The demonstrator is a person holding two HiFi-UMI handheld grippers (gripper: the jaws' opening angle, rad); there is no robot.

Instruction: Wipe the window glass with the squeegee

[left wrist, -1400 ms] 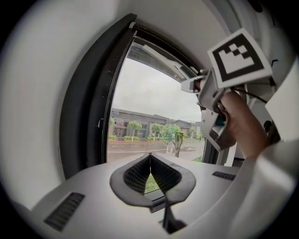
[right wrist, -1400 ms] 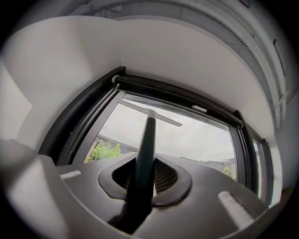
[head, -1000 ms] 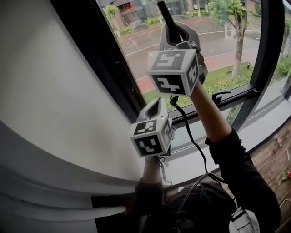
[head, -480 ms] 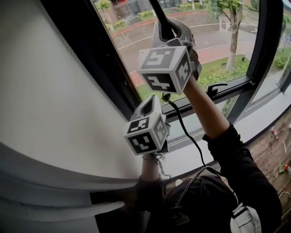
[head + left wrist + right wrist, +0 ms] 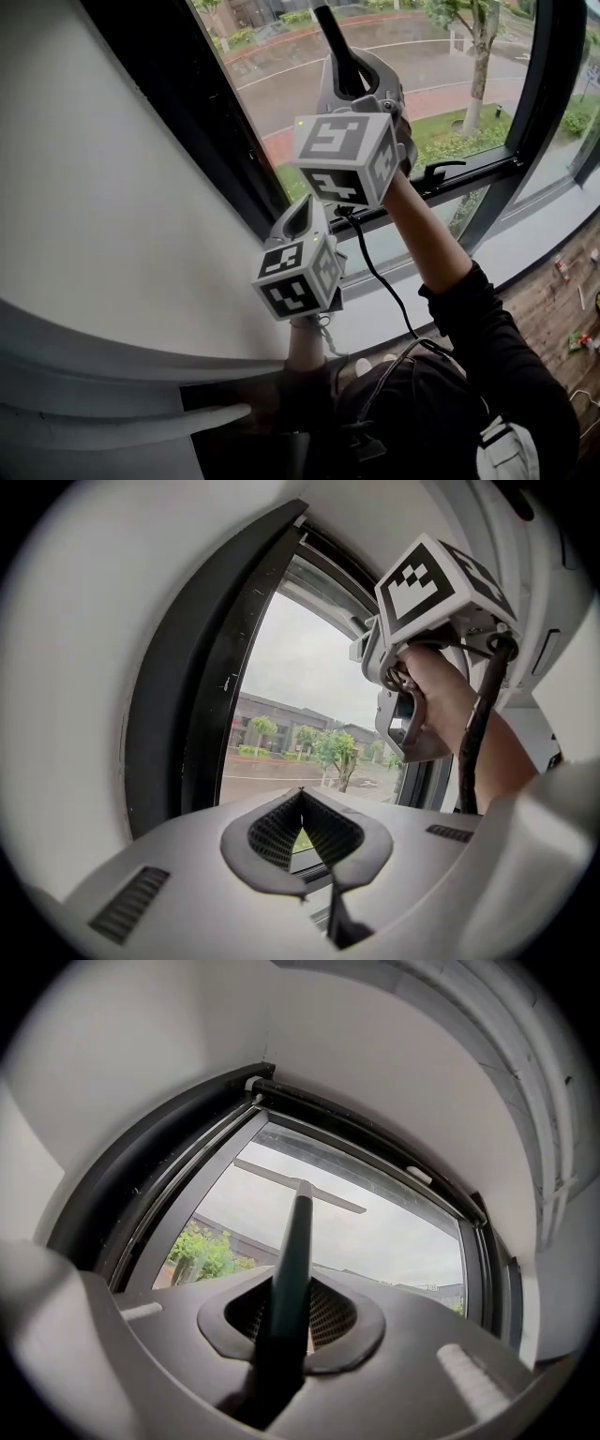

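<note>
- The window glass (image 5: 281,84) is the tall pane ahead, set in a dark window frame (image 5: 202,131). It is the surface to be wiped.
- The squeegee (image 5: 296,1218) reaches up in front of the window glass. Its pale blade (image 5: 298,1185) lies crosswise near the top edge of the glass, probably so that a stroke can run downward. Whether the blade touches the glass cannot be told.
- The right gripper (image 5: 349,67) is raised in front of the window glass. Its jaws are clamped on the lower end of the dark handle (image 5: 336,37), a hold that lends extra reach.
- The left gripper (image 5: 306,217) hangs lower, by the bottom left corner of the window glass. Its jaws are closed together on nothing, and it is likely parked out of the way.
</note>
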